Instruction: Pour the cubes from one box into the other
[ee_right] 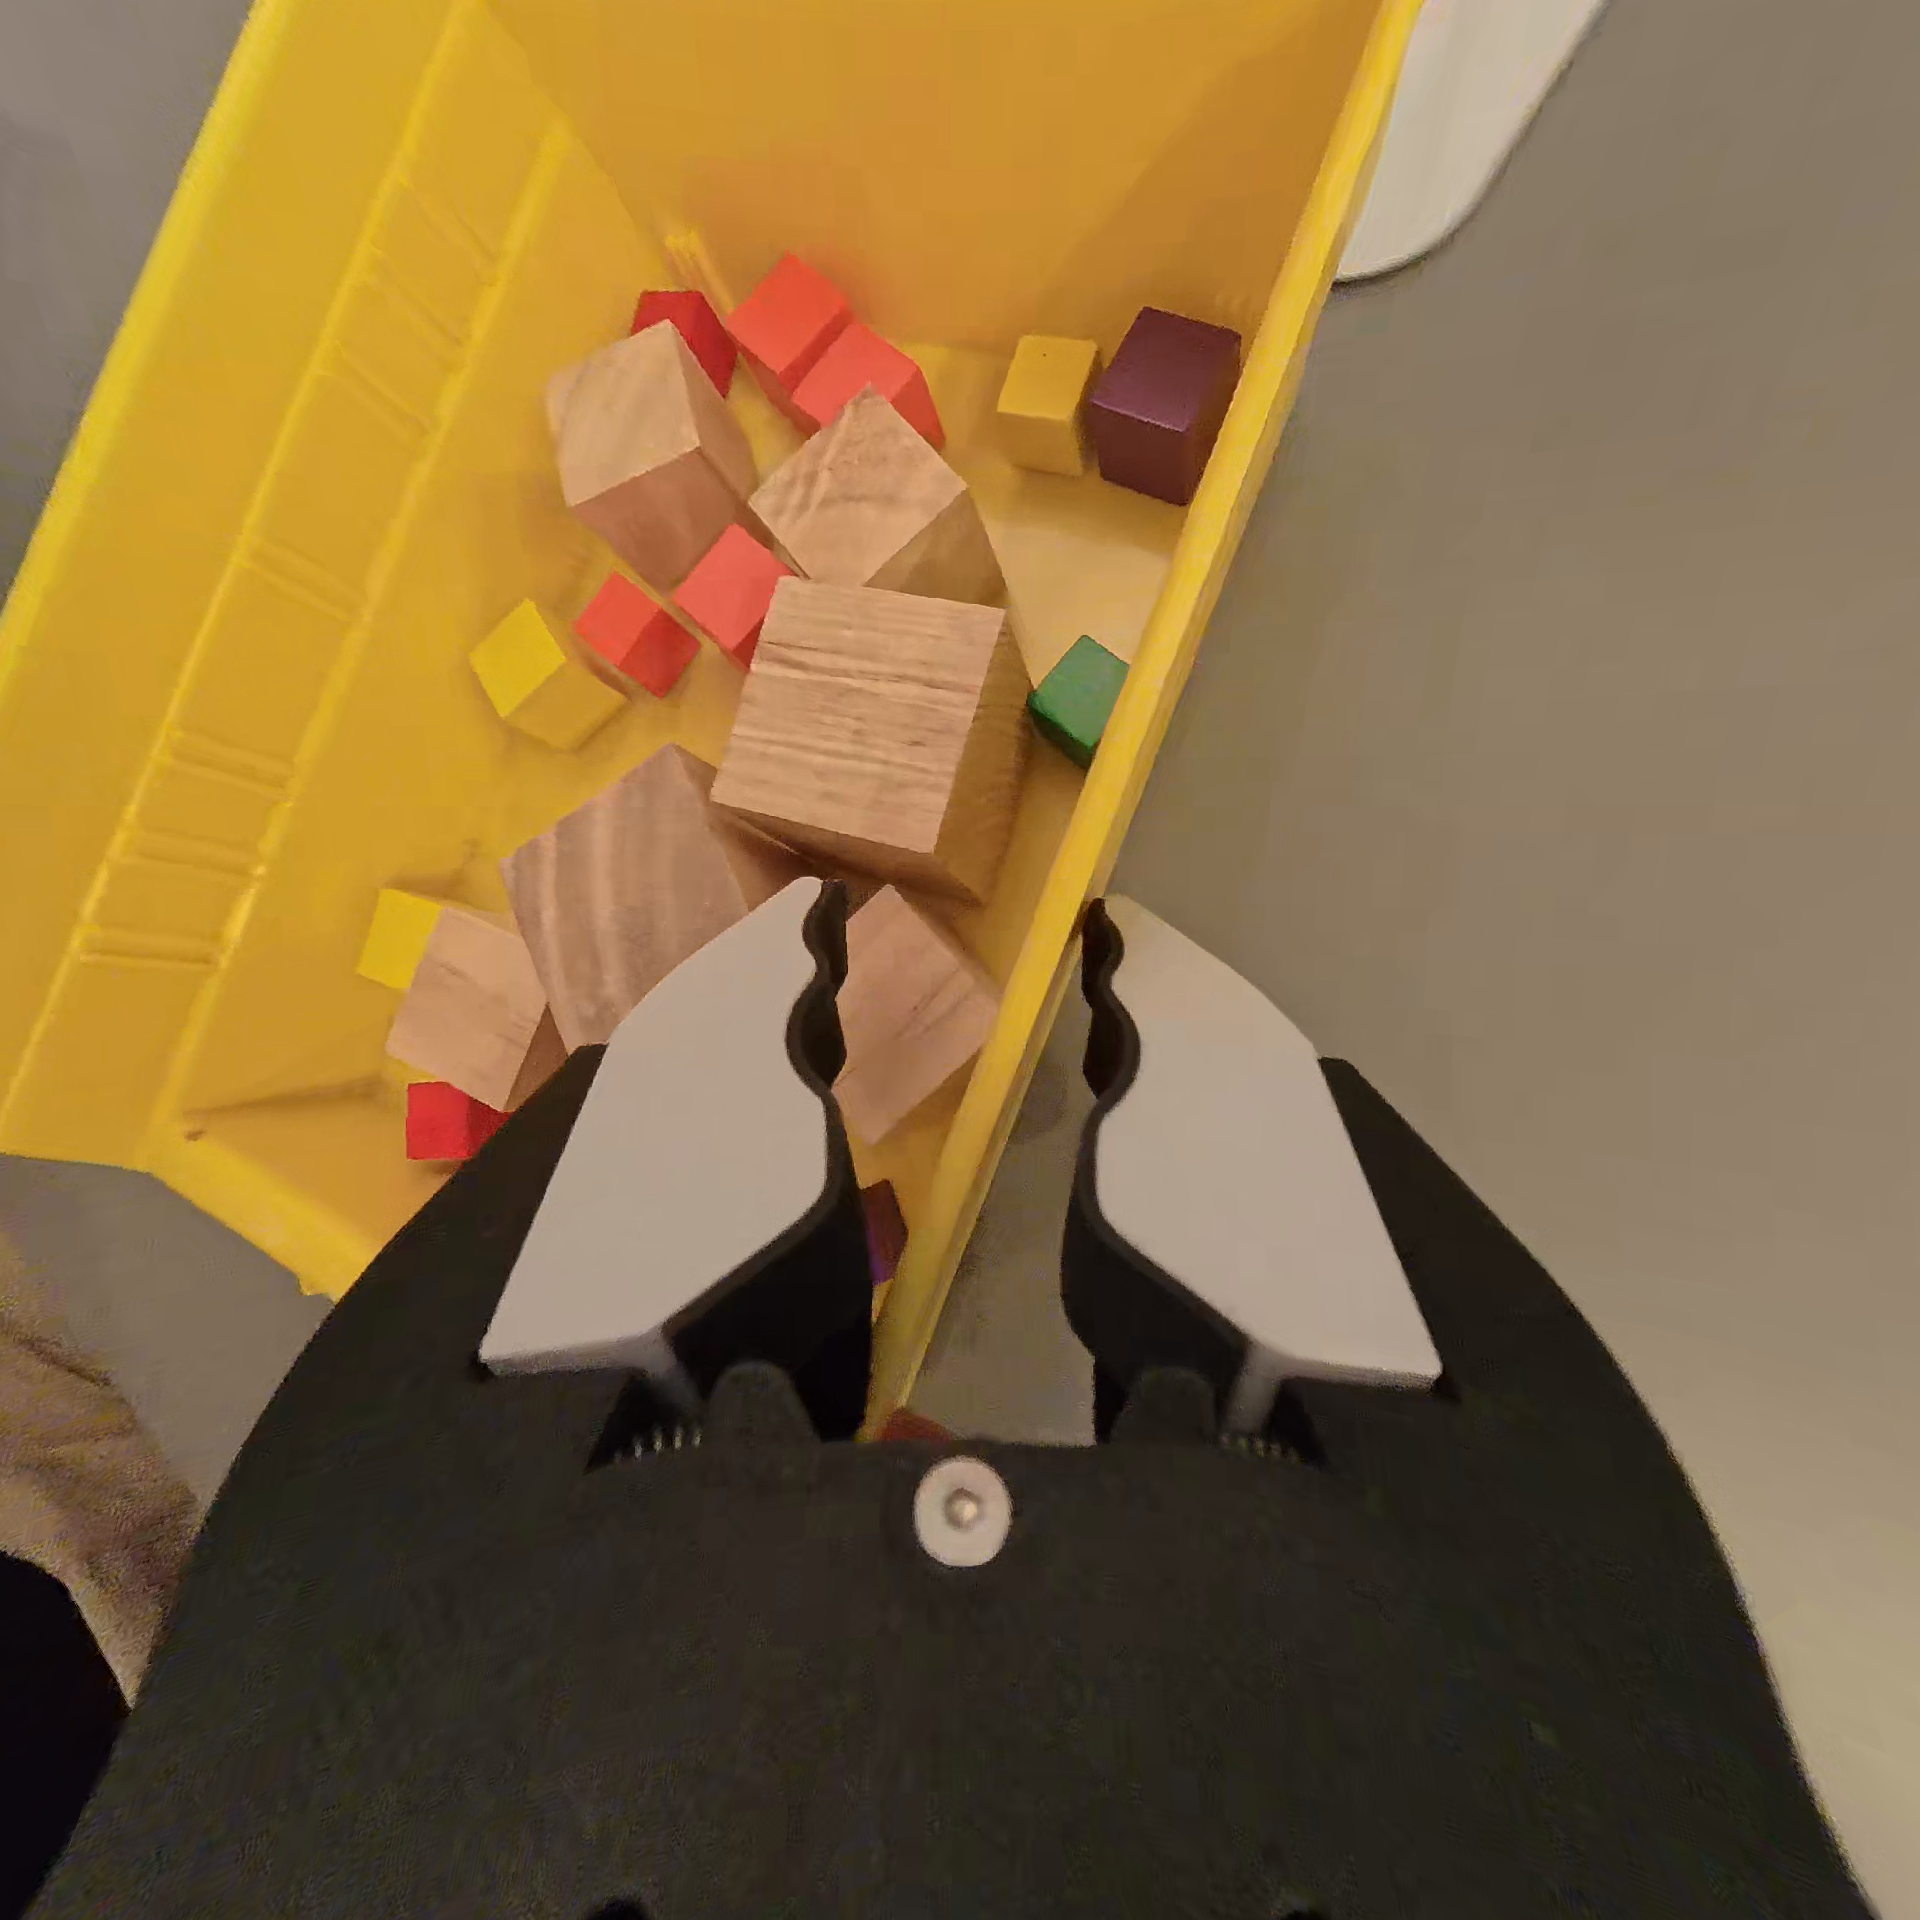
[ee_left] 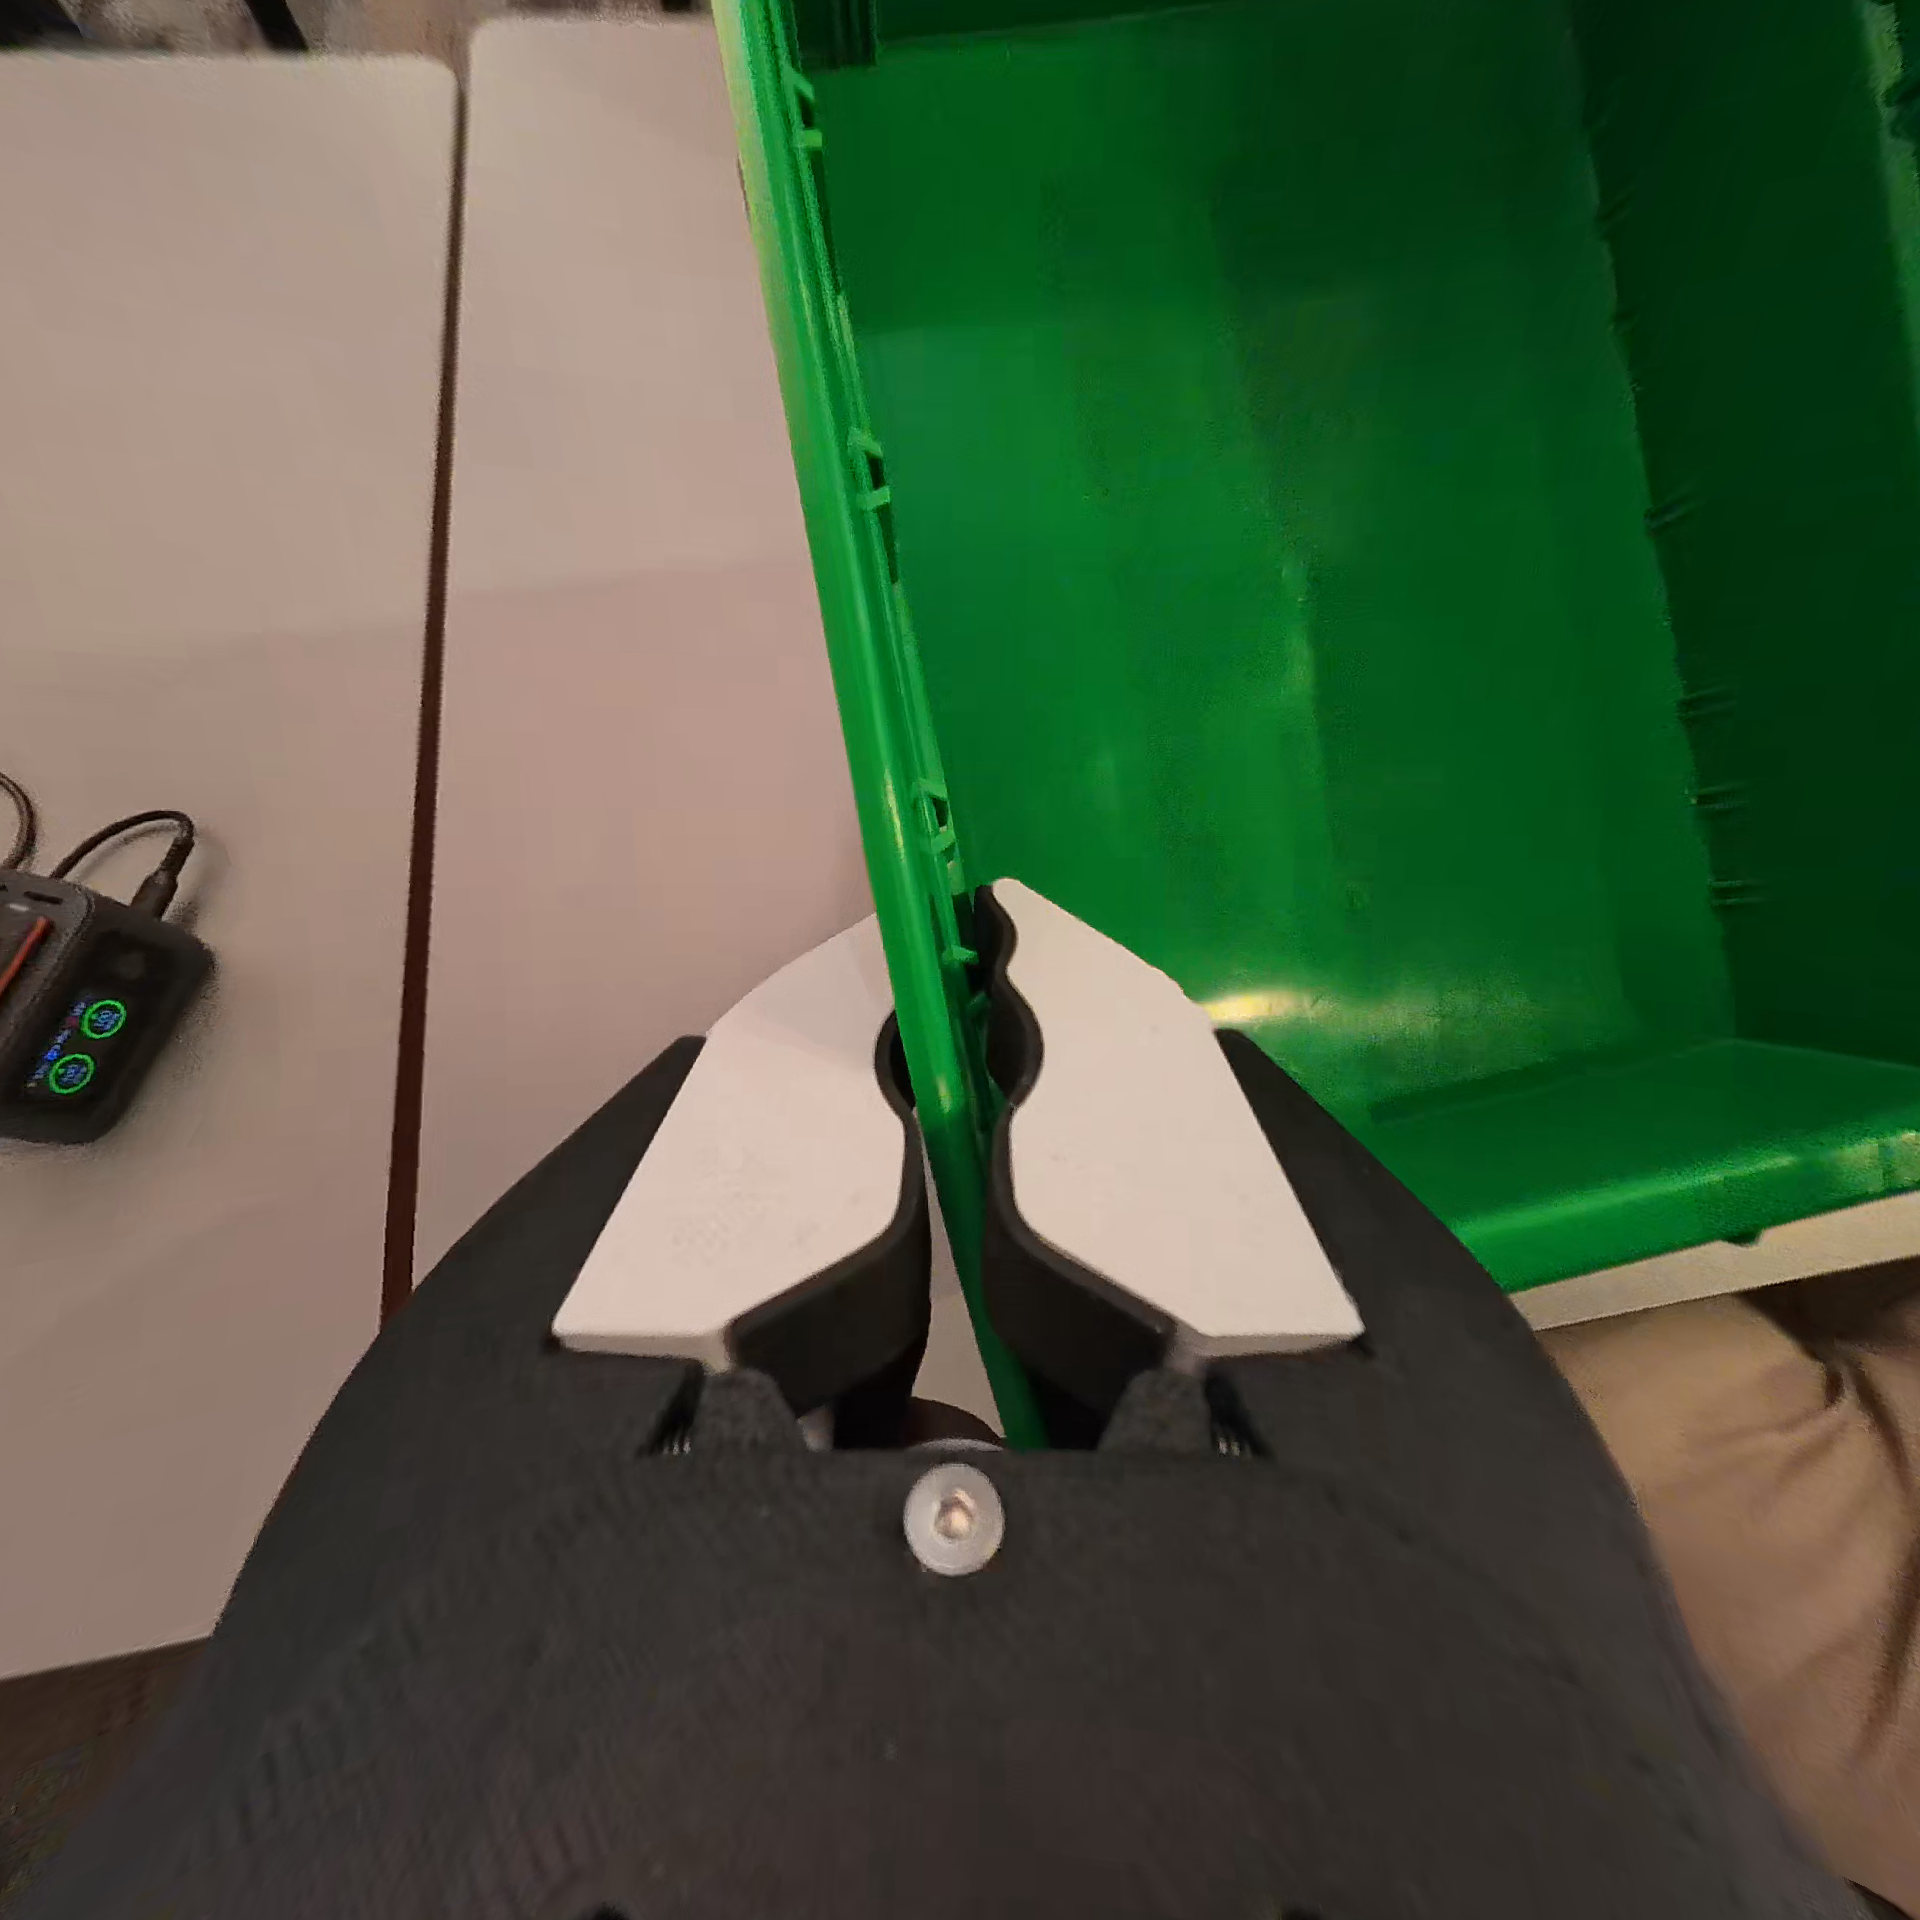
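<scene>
The left gripper [ee_left: 951,1039] clamped the green box [ee_left: 1299,623] wall between closed jaws. The right gripper [ee_right: 961,997] jaws gaped, straddling the yellow box [ee_right: 1174,644] rim; cubes [ee_right: 873,717] lay toward 11 o'clock.

Warm, dim indoor light tints both views. A soft glare patch sits on the green box [ee_left: 1351,623] floor near its lower wall. Wide-angle distortion bends straight edges toward the frame borders. Motion blur softens the yellow box [ee_right: 312,520] rim, the desk [ee_left: 208,520] edges and the small device [ee_left: 83,1018].
</scene>
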Motion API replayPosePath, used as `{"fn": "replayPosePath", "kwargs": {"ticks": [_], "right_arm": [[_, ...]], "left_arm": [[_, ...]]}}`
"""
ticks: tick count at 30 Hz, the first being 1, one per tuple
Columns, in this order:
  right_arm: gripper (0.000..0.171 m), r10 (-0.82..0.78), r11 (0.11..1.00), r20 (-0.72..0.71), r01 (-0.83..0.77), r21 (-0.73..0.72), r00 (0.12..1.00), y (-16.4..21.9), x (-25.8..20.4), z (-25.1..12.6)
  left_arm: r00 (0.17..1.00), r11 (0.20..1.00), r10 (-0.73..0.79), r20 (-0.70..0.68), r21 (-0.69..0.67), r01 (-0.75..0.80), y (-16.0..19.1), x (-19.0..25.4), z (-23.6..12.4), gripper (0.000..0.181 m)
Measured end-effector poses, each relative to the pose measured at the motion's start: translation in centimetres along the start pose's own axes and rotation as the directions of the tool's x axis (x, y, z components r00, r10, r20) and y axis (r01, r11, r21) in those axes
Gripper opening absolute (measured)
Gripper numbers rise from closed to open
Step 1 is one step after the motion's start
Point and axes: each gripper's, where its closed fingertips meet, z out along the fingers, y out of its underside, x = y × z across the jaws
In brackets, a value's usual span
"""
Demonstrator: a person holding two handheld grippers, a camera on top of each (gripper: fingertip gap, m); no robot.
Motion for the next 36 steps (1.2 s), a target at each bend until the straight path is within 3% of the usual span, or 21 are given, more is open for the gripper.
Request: {"fn": "replayPosePath", "kwargs": {"ticks": [6,9,13,18,22,25,29,32,36], "right_arm": [[0.069,0.014,0.999,0.333,-0.027,0.035,0.943,-3.1,-11.8,5.1],[0.065,-0.044,0.997,0.383,0.014,0.082,0.923,-4.3,-13.4,4.0],[0.057,-0.013,0.989,0.385,-0.046,0.144,0.923,-4.7,-10.4,-0.8],[0.056,0.032,0.958,0.326,-0.122,0.261,0.945,-3.5,-3.6,-10.0],[0.057,0.094,0.895,0.228,-0.183,0.407,0.969,-2.5,2.8,-18.8],[0.044,0.121,0.823,0.206,-0.214,0.526,0.971,-1.5,6.2,-25.5],[0.042,0.230,0.731,0.085,-0.230,0.642,0.969,0.9,11.5,-32.0],[0.055,0.242,0.704,0.074,-0.227,0.673,0.967,2.2,12.3,-33.6],[0.072,0.190,0.752,0.104,-0.213,0.624,0.976,3.4,9.7,-30.0]], "left_arm": [[0.997,0.995,0.003,-0.073,0.103,0.004,-4.4,2.8,-3.7,0.005],[0.992,0.993,0.044,-0.119,0.110,-0.030,-6.5,5.7,-3.9,0.005],[0.974,0.993,0.084,-0.209,0.102,-0.063,-8.9,12.2,-2.2,0.005],[0.909,0.995,0.097,-0.404,0.075,-0.073,-10.7,24.6,2.5,0.005],[0.816,0.997,0.074,-0.574,0.029,-0.070,-9.9,37.1,6.3,0.005],[0.763,0.994,0.113,-0.636,0.067,-0.092,-9.0,45.0,8.1,0.005],[0.746,0.994,0.089,-0.660,0.016,-0.104,-6.8,51.3,12.3,0.005],[0.766,0.994,0.027,-0.642,-0.065,-0.089,-4.4,53.6,16.0,0.006],[0.814,0.982,-0.024,-0.580,-0.166,-0.089,-1.7,54.4,20.3,0.006]]}}
